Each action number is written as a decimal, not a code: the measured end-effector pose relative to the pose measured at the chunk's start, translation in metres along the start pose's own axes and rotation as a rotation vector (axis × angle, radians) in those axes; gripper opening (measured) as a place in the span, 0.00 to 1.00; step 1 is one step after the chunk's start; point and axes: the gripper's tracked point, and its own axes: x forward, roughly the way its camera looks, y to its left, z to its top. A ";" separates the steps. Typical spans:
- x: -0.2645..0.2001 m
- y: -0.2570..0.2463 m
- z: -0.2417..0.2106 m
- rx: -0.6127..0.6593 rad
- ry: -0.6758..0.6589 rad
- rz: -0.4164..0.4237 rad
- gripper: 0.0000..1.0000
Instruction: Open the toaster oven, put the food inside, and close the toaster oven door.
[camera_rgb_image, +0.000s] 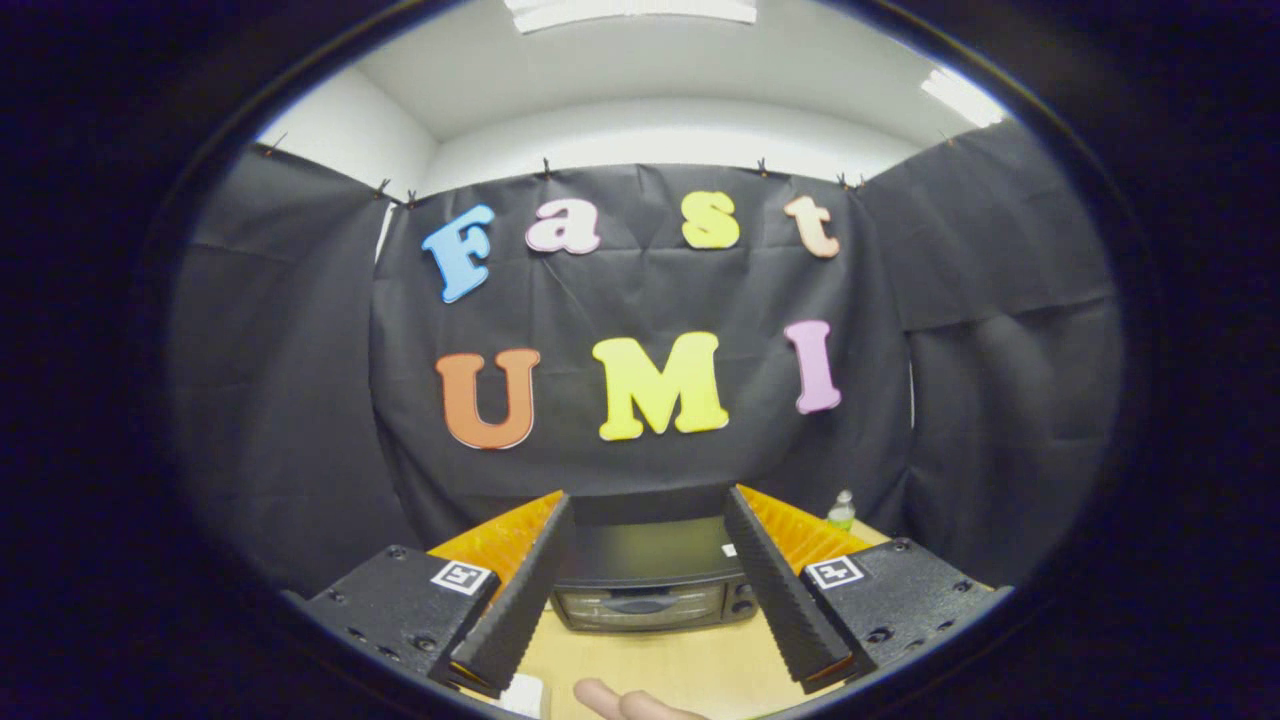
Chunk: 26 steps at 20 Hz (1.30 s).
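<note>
A black toaster oven (650, 580) with a grey-tinted glass door stands on a pale wooden table (690, 665), seen beyond the spread fingers of the gripper (648, 505). Black cloth walls (300, 400) rise behind it under a white ceiling (650, 90). A small clear bottle (842, 511) with a green label stands beside the oven.

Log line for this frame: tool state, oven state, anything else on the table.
tool: open, holding nothing | toaster oven: beyond fingers, door closed | small bottle: behind oven | fingertips: on table
</note>
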 end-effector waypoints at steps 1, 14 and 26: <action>-0.011 0.000 -0.003 -0.032 -0.009 0.004 0.99; -0.077 0.009 -0.102 0.010 0.057 0.129 0.99; -0.078 -0.024 -0.108 0.082 0.085 0.108 0.99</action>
